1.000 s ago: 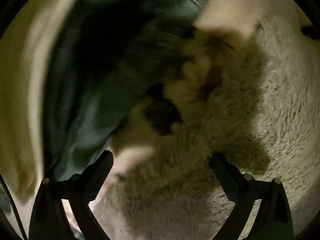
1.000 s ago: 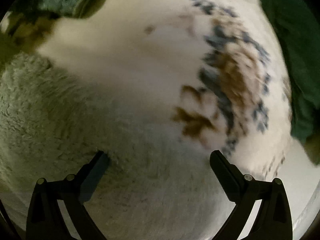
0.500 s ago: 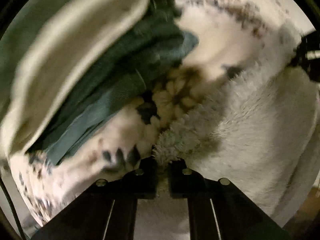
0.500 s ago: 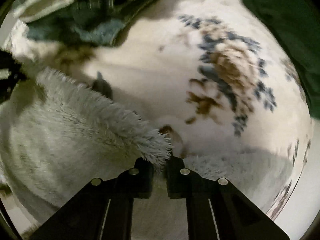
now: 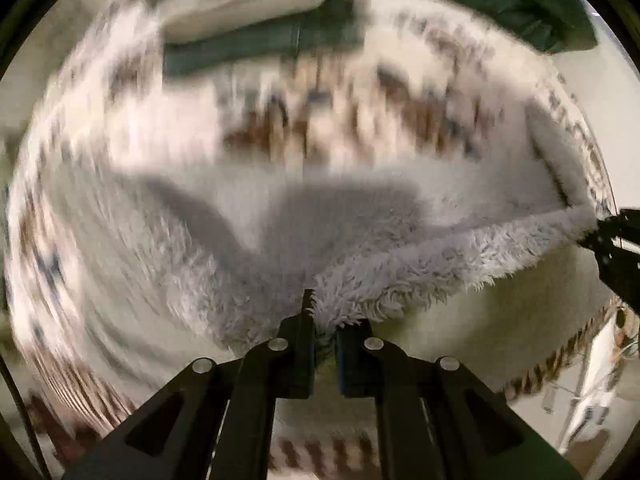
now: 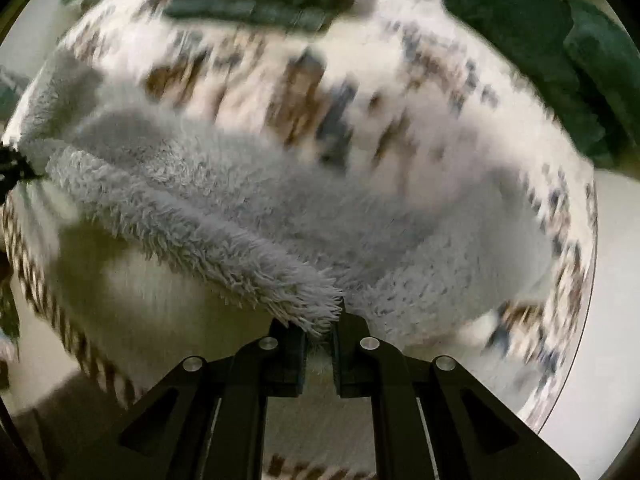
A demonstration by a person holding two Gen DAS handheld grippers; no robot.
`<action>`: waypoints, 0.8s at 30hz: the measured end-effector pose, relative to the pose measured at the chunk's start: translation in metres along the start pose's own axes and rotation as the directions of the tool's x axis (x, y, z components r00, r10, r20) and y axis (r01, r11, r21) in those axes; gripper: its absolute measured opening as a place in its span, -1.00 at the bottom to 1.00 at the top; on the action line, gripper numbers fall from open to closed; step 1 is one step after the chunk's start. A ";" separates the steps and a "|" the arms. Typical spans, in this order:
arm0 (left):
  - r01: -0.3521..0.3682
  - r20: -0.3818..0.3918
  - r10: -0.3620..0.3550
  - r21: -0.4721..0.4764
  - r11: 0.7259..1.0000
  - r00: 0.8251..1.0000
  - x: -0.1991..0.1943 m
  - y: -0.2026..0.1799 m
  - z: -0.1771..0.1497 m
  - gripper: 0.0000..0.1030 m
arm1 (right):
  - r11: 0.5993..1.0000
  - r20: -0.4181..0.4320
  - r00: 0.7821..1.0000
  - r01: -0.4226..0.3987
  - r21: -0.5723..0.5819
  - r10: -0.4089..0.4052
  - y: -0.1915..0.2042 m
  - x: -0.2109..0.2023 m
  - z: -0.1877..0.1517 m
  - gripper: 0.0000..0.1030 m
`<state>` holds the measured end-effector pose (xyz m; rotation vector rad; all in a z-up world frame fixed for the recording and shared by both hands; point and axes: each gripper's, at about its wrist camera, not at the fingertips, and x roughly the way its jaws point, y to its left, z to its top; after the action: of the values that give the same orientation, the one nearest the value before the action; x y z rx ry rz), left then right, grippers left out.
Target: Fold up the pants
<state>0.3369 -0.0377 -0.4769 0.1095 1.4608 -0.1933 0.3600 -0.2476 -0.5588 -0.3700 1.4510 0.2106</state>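
Left wrist view: our left gripper [image 5: 323, 328], wide apart a second ago, now pinches the fuzzy pale pants [image 5: 400, 256] at lower centre; our right gripper [image 6: 320, 330] has clamped likewise. The edge lifts taut between them off the floral cloth [image 6: 304, 92], so folding can begin. Pile looks shaggy, limp.

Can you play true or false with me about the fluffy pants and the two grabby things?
1. The left gripper pinches the fluffy pants. True.
2. The right gripper is wide open and holds nothing. False: its fingers are shut on the pants' edge.
3. The pants are dark green. False: they are pale grey-white.
4. A flower-patterned cover lies under the pants. True.
5. Folded clothes sit at the far side. True.
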 end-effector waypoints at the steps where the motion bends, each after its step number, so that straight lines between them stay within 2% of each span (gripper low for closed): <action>1: 0.010 -0.048 -0.011 -0.036 0.999 0.999 0.020 -0.001 -0.015 -0.89 | 1.000 -0.033 0.999 -0.007 -0.007 0.007 0.008 0.010 -0.014 -0.80; 4: 0.015 -0.155 -0.032 -0.107 0.994 0.987 0.080 0.000 -0.046 -0.87 | 0.999 -0.118 0.993 -0.031 -0.012 0.029 0.023 0.049 -0.042 -0.80; 6: 0.007 -0.168 -0.029 -0.128 0.992 0.985 0.105 0.002 -0.050 -0.82 | 0.999 -0.146 0.989 -0.034 -0.011 0.032 0.026 0.065 -0.045 -0.77; 8: 0.004 -0.161 -0.028 -0.146 0.989 0.987 0.106 0.004 -0.044 -0.82 | 0.999 -0.203 0.978 -0.047 0.018 0.049 0.025 0.079 -0.044 -0.67; 9: 0.006 -0.160 -0.031 -0.155 0.988 0.987 0.102 0.004 -0.041 -0.81 | 0.998 -0.214 0.975 -0.060 0.030 0.065 0.024 0.080 -0.043 -0.48; 10: 0.006 -0.150 -0.032 -0.168 0.986 0.988 0.094 0.004 -0.038 -0.78 | 0.994 -0.224 0.969 -0.096 0.055 0.106 0.022 0.077 -0.042 -0.12; 11: 0.007 -0.136 -0.032 -0.183 0.983 0.990 0.085 0.003 -0.036 -0.65 | 0.989 -0.223 0.965 -0.122 0.083 0.137 0.019 0.071 -0.041 0.11; 12: 0.019 -0.120 -0.043 -0.197 0.980 0.992 0.074 0.004 -0.035 -0.53 | 0.978 -0.212 0.959 -0.164 0.126 0.189 0.014 0.062 -0.041 0.56; 13: 0.029 -0.102 -0.051 -0.212 0.977 0.993 0.061 0.004 -0.037 -0.47 | 0.958 -0.187 0.949 -0.219 0.182 0.253 0.006 0.048 -0.041 0.75; 14: 0.031 -0.089 -0.052 -0.223 0.974 0.995 0.050 0.005 -0.039 -0.29 | 0.943 -0.166 0.943 -0.247 0.224 0.287 -0.001 0.038 -0.042 0.75; 16: 0.007 -0.076 -0.026 -0.235 0.972 0.997 0.031 0.004 -0.043 0.32 | 0.887 -0.094 0.931 -0.300 0.350 0.352 -0.029 0.009 -0.043 0.75; 17: -0.009 -0.069 -0.008 -0.239 0.971 0.998 0.025 0.005 -0.045 0.90 | 0.863 -0.063 0.934 -0.298 0.408 0.352 -0.046 -0.001 -0.043 0.75; 18: -0.024 -0.055 0.011 -0.246 0.969 0.998 0.019 0.006 -0.046 0.98 | 0.839 -0.042 0.941 -0.278 0.467 0.335 -0.066 -0.006 -0.041 0.75; 20: -0.069 -0.025 0.064 -0.259 0.963 0.998 0.011 0.006 -0.035 0.98 | 0.797 -0.018 0.964 -0.209 0.567 0.266 -0.108 -0.007 -0.033 0.75; 22: -0.136 -0.012 0.138 -0.274 0.952 0.990 0.012 0.000 -0.027 0.98 | 0.772 -0.043 0.987 -0.094 0.629 0.156 -0.147 0.009 -0.018 0.75; 24: -0.152 -0.013 0.155 -0.313 0.938 0.988 0.021 -0.001 -0.015 0.98 | 0.747 -0.088 0.990 -0.021 0.664 0.106 -0.176 0.038 -0.005 0.75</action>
<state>0.3244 -0.0370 -0.4990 -0.0364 1.4465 0.1666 0.4234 -0.4149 -0.5758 0.2622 1.5564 -0.2881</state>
